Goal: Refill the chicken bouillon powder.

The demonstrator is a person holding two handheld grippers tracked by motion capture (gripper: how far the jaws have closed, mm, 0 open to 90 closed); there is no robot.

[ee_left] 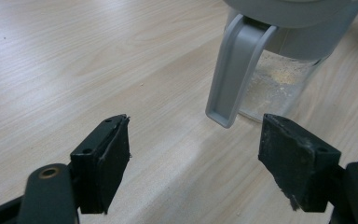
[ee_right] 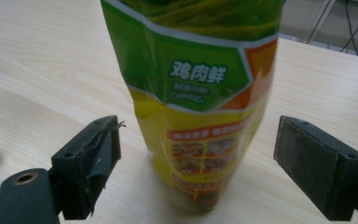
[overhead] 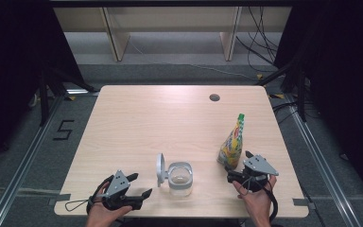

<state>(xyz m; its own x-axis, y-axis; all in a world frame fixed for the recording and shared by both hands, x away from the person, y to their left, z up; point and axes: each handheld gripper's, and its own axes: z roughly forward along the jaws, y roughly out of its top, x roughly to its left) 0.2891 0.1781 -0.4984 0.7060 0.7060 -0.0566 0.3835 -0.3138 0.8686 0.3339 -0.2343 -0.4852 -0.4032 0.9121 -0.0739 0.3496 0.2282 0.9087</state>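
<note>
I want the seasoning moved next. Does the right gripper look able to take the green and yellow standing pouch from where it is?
Probably yes. The right gripper is open, its fingers either side of the green and yellow standing pouch, not touching it, with nothing between.

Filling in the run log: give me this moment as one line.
left tongs: open, near jar | right tongs: open, pouch between, no contact | jar lid: open | pouch: upright

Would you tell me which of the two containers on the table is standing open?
The clear jar near the left gripper: its grey lid is flipped up beside the mouth. The green-and-yellow pouch is closed, tapering to a sealed top.
</note>
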